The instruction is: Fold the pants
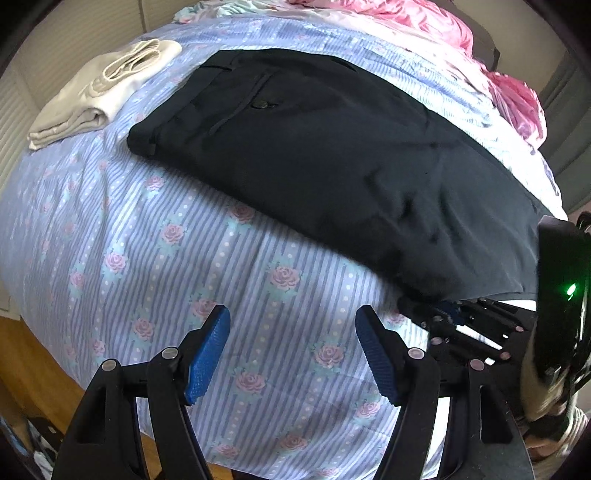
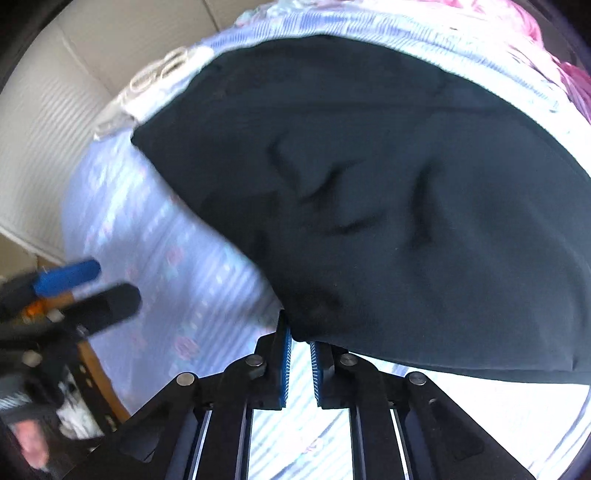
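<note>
From your left wrist camera, your left gripper [image 1: 292,354] hangs over the sheet [image 1: 110,229] with its blue pads [image 1: 207,354] set wide apart and nothing between them — only striped, rose-printed cloth below. The pants [image 1: 314,147] lie flat on the bed just beyond, waistband and buttoned back pocket toward the upper left, legs running off to the lower right. A folded cream garment [image 1: 103,92] sits apart from them near the far left edge, and a pink quilt [image 1: 424,26] is bunched along the top. Your right gripper [image 1: 454,314] shows at the lower right, at the pants' near edge.

From your right wrist camera, the pants [image 2: 388,184] fill most of the frame — their near corner droops down between your right gripper's [image 2: 300,350] pads [image 2: 285,365], which have drawn close together with that fold of dark cloth at their tips. The left gripper [image 2: 88,288] appears blurred at the left edge, over the sheet [image 2: 155,240].
</note>
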The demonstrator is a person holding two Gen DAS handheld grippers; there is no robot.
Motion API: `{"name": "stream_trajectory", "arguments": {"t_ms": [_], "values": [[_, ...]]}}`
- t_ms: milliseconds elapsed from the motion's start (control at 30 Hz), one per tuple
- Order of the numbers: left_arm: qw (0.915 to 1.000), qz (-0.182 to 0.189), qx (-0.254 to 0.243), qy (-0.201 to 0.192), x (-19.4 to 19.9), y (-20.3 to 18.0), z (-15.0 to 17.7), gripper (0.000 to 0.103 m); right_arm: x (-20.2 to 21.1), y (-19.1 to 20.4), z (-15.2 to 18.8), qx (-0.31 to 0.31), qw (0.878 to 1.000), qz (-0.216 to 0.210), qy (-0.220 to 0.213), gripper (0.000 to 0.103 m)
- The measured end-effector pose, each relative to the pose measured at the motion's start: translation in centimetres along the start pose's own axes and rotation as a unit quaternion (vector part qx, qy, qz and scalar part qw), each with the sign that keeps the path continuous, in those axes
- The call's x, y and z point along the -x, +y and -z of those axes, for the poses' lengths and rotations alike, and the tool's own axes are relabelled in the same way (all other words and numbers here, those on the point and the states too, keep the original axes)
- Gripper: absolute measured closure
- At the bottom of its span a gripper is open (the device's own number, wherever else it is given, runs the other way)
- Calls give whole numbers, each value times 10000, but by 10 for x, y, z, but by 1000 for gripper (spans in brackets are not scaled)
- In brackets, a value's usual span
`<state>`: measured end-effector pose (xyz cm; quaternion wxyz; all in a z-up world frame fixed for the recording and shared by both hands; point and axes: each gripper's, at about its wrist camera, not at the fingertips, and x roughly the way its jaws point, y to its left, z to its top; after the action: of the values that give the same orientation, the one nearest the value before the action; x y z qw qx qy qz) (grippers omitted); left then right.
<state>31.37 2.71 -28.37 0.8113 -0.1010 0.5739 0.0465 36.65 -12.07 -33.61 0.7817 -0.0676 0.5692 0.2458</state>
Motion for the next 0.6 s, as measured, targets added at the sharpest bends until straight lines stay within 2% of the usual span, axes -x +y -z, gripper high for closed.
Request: {"name": "stream_trajectory", "arguments": {"t_ms": [100, 233, 267, 367, 467, 600], "values": [[9999, -9, -96, 28, -3, -4, -4, 34, -4, 1, 2, 42, 10000, 77, 41, 92], [9998, 22, -185, 26, -4, -6, -15, 34, 1, -4, 1, -151, 9998, -67, 106, 93], [9997, 9, -230, 18, -4, -7, -17, 34, 1, -5, 2, -159, 9997, -99, 179, 98], [9993, -19, -372, -12, -2, -8, -25, 34, 6, -3, 11, -165, 9985, -280, 441, 97], [9987, 63, -490, -132, 3, -8, -35, 34, 39, 1, 16, -246, 9996, -141, 78, 97], [9957, 59, -792, -468, 5, -8, -56, 34, 79, -12, 2, -809, 9947, 224, -589, 97]]}}
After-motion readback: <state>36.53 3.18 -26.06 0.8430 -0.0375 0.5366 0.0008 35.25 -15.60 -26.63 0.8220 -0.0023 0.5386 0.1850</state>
